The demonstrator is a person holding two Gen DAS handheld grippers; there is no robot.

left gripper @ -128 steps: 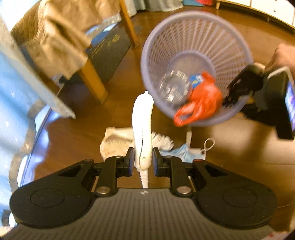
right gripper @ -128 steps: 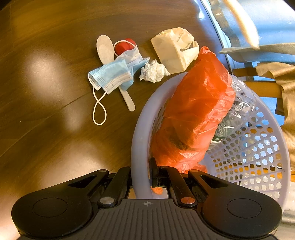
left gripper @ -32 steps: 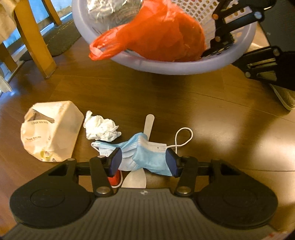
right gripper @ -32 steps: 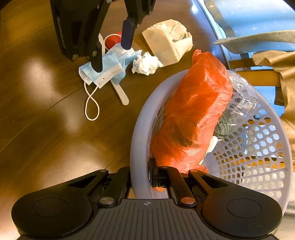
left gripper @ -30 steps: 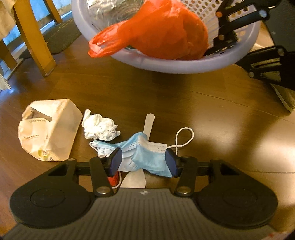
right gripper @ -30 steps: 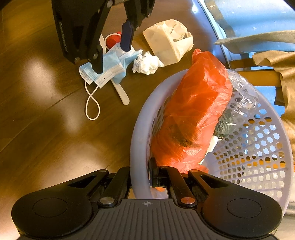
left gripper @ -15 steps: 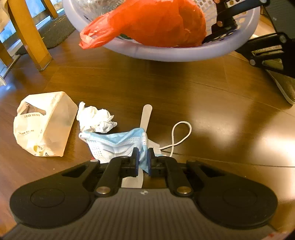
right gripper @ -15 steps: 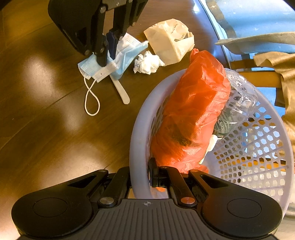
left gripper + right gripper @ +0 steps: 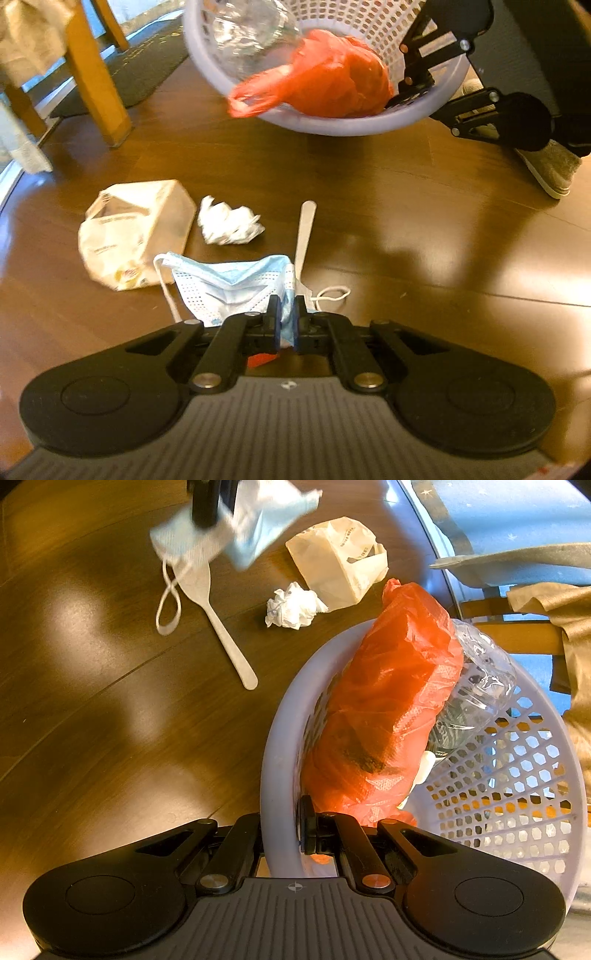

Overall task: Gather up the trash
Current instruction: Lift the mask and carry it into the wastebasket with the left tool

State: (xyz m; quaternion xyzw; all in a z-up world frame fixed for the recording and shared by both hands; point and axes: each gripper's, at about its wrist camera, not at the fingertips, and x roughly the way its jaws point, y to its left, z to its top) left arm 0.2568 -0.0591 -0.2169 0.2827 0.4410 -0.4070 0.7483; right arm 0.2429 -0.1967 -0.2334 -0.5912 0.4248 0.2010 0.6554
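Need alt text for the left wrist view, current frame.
The left hand-held gripper pinches a blue face mask above a brown floor. A crumpled tissue, paper bag and plastic spoon lie ahead; beyond, a tilted lavender basket holds an orange bag.

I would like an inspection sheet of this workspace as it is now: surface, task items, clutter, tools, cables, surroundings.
Surface: dark wooden floor, glossy, with light reflections.
Job's things: blue face mask lifted in the left tool; on the floor a white plastic spoon, crumpled tissue and beige paper bag; something red shows under the left tool.
Basket: lavender basket holds an orange plastic bag and a clear bottle.
Clutter: nothing seen.
Tools: left tool shut on the mask; right tool shut on the basket rim.
Cables: nothing seen.
Surroundings: wooden chair leg, dark mat, a person's shoe.
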